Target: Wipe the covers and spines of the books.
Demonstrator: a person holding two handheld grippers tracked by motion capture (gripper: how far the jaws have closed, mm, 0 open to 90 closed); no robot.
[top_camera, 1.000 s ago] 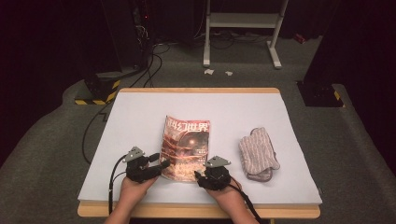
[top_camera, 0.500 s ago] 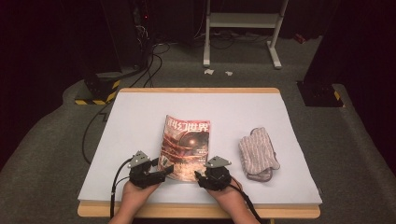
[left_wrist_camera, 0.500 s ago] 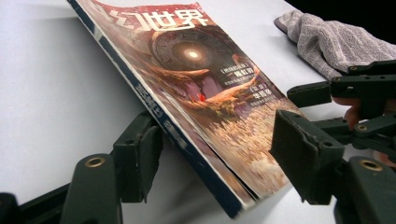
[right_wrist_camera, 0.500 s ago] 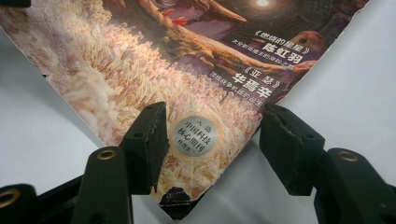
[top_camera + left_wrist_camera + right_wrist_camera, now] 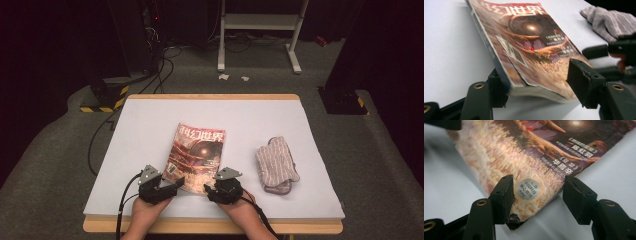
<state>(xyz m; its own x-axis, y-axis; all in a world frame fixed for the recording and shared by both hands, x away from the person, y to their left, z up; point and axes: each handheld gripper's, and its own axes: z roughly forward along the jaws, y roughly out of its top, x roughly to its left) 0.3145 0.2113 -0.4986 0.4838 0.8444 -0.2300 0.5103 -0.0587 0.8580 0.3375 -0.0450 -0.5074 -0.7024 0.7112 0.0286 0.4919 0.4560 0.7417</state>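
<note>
Nearest the table's front edge, two hands are seen in the high view, each holding a black gripper. The left gripper (image 5: 176, 183) is placed at the near left corner of the magazine (image 5: 197, 157). In the left gripper view, that corner (image 5: 524, 86) is seen lifted a little off the white table (image 5: 150, 120), with the pages sagging between the jaws. One jaw is set under the spine side and the other stands at the cover's far edge. The jaws have just been closing, but a press of both pads on the magazine cannot be told for sure.

The right gripper (image 5: 209, 189) is placed at the near right corner of the magazine. In the right gripper view, the corner with a round silver sticker (image 5: 528, 189) is seen between the jaws. The left pad is laid against the cover, while a gap is left at the other pad, so the jaws are parted and nothing is clamped.

The magazine is laid in the middle of the table, slightly turned, with its reddish cover facing up.

Farther right, a grey striped cloth (image 5: 276, 164) is laid, well apart from the magazine.
</note>
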